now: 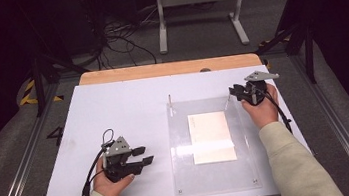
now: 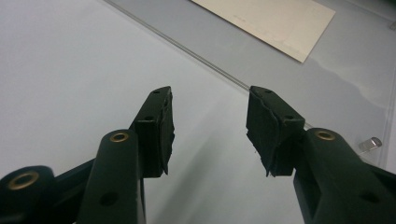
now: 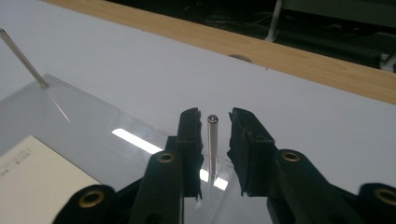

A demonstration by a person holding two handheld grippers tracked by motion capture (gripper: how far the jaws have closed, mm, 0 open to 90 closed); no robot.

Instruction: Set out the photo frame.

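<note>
The right gripper (image 3: 215,149) sat narrow around the pin (image 3: 212,144) on the clear sheet (image 3: 84,109), not yet squeezing, so an off-centre pinch could have bent it.

Left claw (image 1: 145,155) agape, right claw (image 1: 232,91) narrowly parted

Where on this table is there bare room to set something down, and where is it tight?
The white table is bare left of the clear sheet, from the wooden edge down to the left gripper. It is tight at the sheet's far right corner: the right gripper straddles a thin metal pin. A card covers the sheet's middle.
</note>
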